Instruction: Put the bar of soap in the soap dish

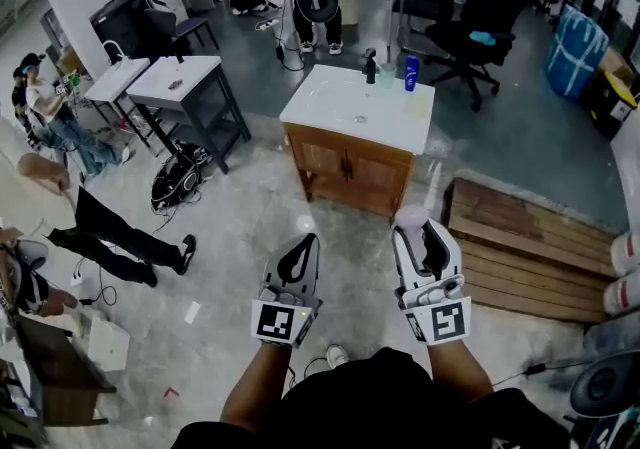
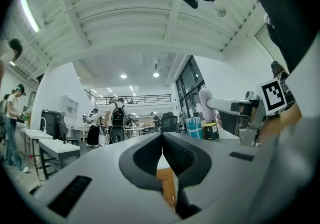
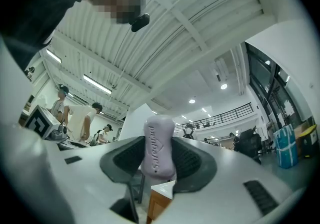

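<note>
My right gripper (image 1: 418, 227) is shut on a pale lilac bar of soap (image 3: 160, 150), which stands upright between the pads with embossed lettering facing the camera. The soap (image 1: 410, 218) shows at the jaw tips in the head view, and the left gripper view catches it too (image 2: 206, 102). The left gripper (image 1: 300, 247) is shut with nothing in it, its tips meeting (image 2: 162, 135). Both are held over the floor, short of a white-topped wooden cabinet (image 1: 330, 112). At the cabinet's back stand a black dispenser (image 1: 369, 65) and a blue bottle (image 1: 411, 71). I cannot make out a soap dish.
A wooden pallet (image 1: 520, 247) lies on the floor to the right. A black office chair (image 1: 480, 27) stands behind the cabinet. White tables (image 1: 170, 87) and a black bag with cables (image 1: 180, 177) are to the left. People stand and sit around the room.
</note>
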Motion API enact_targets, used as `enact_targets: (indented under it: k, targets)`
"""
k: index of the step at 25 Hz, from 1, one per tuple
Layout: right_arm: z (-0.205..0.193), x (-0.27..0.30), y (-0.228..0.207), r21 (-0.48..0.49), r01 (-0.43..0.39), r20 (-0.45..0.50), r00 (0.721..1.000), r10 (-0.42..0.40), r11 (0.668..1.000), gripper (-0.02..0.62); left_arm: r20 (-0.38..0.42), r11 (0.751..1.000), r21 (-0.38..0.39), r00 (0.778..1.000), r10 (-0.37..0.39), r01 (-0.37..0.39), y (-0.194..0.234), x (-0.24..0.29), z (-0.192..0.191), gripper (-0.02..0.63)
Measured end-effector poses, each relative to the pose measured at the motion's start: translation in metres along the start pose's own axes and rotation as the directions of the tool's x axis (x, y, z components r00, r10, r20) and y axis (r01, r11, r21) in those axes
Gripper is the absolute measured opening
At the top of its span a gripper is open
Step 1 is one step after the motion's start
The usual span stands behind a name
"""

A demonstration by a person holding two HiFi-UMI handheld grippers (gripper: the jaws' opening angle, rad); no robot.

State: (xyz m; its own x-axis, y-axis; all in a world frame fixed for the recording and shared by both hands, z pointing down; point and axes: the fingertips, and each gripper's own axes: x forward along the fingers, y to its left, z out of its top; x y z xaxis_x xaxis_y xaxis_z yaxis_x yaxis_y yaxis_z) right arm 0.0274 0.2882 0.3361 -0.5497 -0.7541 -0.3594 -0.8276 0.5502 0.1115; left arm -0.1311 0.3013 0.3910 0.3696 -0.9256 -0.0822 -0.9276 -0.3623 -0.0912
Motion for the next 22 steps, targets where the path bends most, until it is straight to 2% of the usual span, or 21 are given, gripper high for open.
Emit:
enact_targets:
  k: [9,22]
  targets:
    - [-0.024,0.019,-0.006,-0.010,0.054,-0.026,0.998,-0.054,0.998,0.183,-0.008,0.999,-0.003,0.999,-0.037,0.037,0.016,0.015,-0.014,0.020]
    - [-0.040,0.099,-0.071,-0.026,0.085,0.057,0.995,-0.083,0.996,0.183,-0.013,0.996,0.011,0.996,-0.085,0.085,0.048,0.131,-0.025,0.020]
